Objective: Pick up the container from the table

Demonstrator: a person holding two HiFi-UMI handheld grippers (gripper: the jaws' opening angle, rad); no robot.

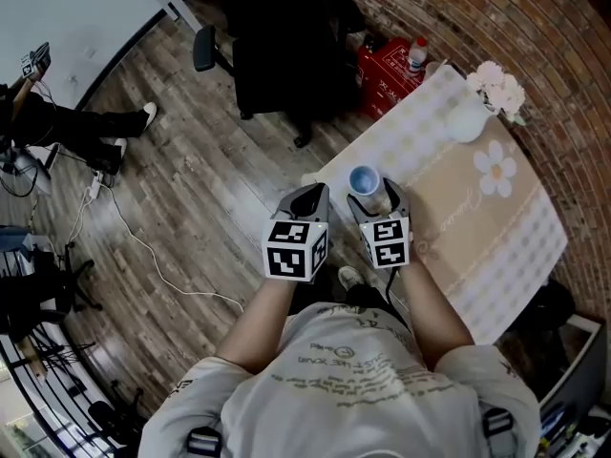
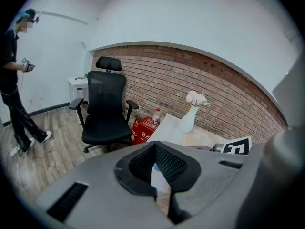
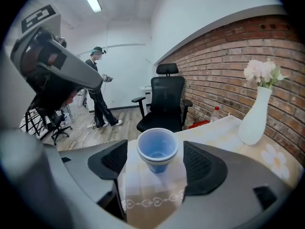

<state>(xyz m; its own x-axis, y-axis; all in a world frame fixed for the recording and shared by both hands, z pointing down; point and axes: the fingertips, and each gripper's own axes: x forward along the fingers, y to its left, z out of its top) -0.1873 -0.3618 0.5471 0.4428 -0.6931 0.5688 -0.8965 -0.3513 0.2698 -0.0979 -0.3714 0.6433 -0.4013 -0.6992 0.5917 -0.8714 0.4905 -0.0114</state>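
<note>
The container (image 1: 364, 179) is a small light-blue cup standing upright near the front corner of the table (image 1: 477, 246), which has a beige patterned cloth. In the right gripper view the cup (image 3: 157, 149) sits centred between the two black pads, with a gap on each side. My right gripper (image 1: 375, 197) (image 3: 156, 166) is open and touches nothing. My left gripper (image 1: 310, 197) (image 2: 157, 168) hangs just left of the table's corner, over the floor. Its pads meet and hold nothing.
A white vase (image 1: 468, 122) (image 3: 252, 118) with pale flowers stands at the table's far side by the brick wall. A red box (image 1: 387, 74) and a bottle (image 1: 416, 55) sit beyond the table. A black office chair (image 1: 277, 55) and a person (image 1: 67, 122) are farther off on the wooden floor.
</note>
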